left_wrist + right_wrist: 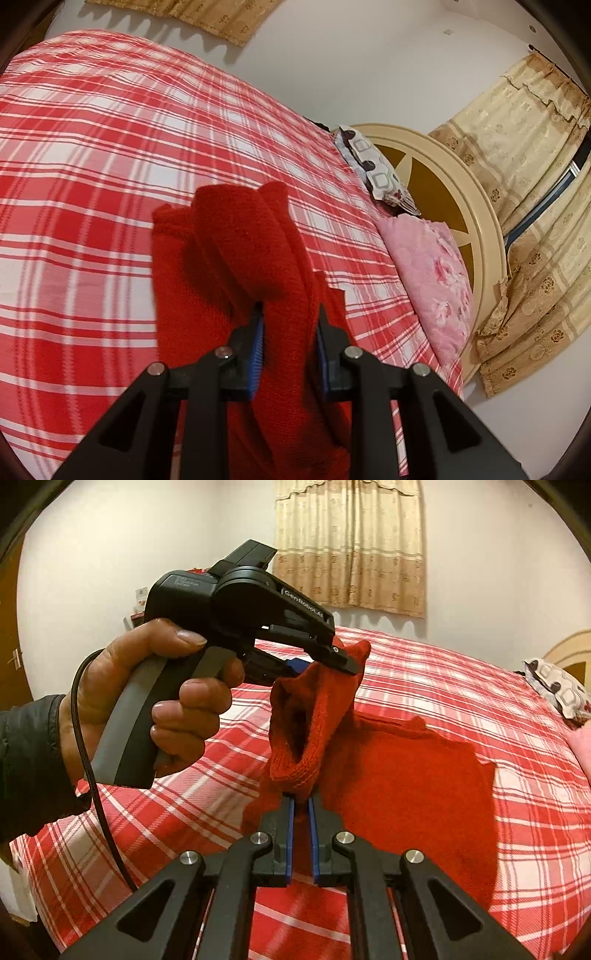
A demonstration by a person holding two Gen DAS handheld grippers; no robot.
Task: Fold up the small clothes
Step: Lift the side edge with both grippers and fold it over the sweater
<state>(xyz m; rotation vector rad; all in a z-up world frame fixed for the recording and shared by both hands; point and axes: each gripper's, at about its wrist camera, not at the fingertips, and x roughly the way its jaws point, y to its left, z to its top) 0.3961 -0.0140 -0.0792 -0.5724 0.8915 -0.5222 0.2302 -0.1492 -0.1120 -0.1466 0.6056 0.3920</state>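
Note:
A small red knitted garment (399, 775) lies on the red and white plaid bed (480, 686). One part of it, a sleeve (306, 723), is lifted off the bed between both grippers. My left gripper (290, 314) is shut on the red knit cloth (258, 243), which bunches between its blue pads. It also shows in the right wrist view (332, 661), gripping the sleeve's upper end. My right gripper (301, 799) is shut on the sleeve's lower cuff.
A pink floral pillow (436, 273) and a patterned pillow (373, 166) lie at the head of the bed by a cream headboard (476, 206). Beige curtains (351, 542) hang on the white wall. A person's hand (166, 701) holds the left gripper.

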